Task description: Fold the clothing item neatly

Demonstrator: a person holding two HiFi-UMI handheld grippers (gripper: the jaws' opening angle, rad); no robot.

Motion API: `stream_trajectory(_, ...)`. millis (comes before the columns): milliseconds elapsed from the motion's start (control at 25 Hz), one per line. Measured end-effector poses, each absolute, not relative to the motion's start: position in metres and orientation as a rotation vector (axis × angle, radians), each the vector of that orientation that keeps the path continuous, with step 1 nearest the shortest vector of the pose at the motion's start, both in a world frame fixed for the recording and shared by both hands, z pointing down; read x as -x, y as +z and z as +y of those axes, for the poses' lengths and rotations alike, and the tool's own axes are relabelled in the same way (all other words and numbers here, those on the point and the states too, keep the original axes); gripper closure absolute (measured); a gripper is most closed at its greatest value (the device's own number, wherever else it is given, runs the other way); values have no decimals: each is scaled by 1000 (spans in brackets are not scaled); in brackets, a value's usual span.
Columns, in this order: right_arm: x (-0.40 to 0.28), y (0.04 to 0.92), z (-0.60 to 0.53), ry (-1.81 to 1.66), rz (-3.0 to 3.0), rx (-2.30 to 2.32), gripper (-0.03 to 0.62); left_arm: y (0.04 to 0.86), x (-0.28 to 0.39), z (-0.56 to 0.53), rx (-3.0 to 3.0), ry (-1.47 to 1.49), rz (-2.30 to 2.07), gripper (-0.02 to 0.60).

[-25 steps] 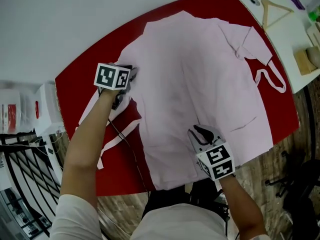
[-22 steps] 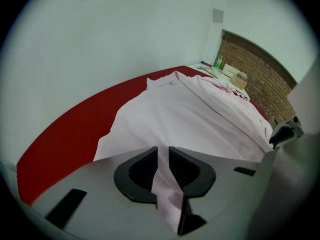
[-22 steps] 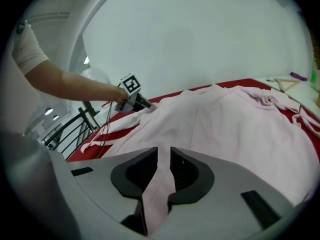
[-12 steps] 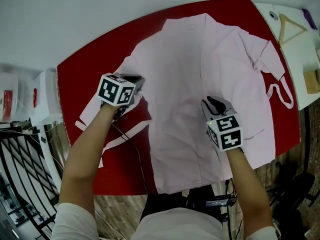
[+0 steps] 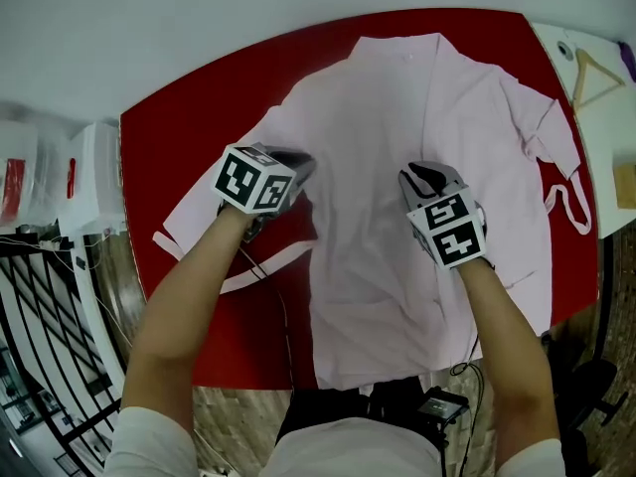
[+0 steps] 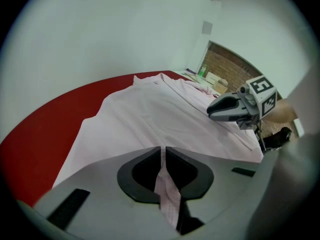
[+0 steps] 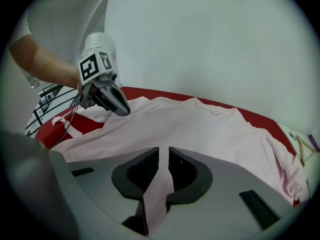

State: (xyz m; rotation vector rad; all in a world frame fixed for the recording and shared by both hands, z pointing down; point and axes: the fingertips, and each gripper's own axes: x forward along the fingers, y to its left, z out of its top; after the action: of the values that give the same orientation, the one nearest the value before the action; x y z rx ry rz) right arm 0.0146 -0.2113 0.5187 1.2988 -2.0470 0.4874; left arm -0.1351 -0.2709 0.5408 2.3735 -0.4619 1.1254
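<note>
Pink cloth is covering most of the red table (image 5: 169, 137): the garment (image 5: 378, 117) is lying spread flat, collar at 12 o'clock. We are starting the first fold. The left gripper (image 5: 298, 163), its jaws having just been closing, is pinching the garment's 9 o'clock edge. The right gripper (image 5: 421, 175) is clamping a pleat near the middle. Next we are probably lifting both together and carrying that edge toward 3 o'clock, keeping the cloth taut.

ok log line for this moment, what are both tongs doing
left tongs: just closed on pink garment, left side | right tongs: shut on its middle | garment: spread on red table
</note>
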Motion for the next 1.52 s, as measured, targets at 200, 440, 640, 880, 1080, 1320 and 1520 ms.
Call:
stream_trajectory(200, -9, 531, -237, 490, -2005, -1272, 549, 546, 141, -271, -2366, 1167, -457, 562)
stream_trajectory(440, -17, 546, -247, 540, -1978, -1243, 551, 556, 165, -287, -2321, 1271, -541, 575)
stream_trajectory(640, -19, 545, -251, 571, -1973, -1246, 551, 557, 180, -300, -2288, 1260, -574, 575)
stream_trajectory(880, -25, 546, -250, 611, -1981, -1270, 551, 557, 185, -303, -2276, 1203, -590, 575)
stream_trajectory(1080, -20, 536, -250, 547, -2004, -1270, 549, 549, 185, -301, -2305, 1169, -613, 575)
stream_trajectory(1320, -17, 516, -275, 516, -2038, -1320, 549, 532, 186, -324, -2319, 1036, -686, 574)
stream_trajectory(1520, -7, 522, -307, 474, -2008, -1304, 551, 542, 177, -338, -2295, 1046, -689, 574)
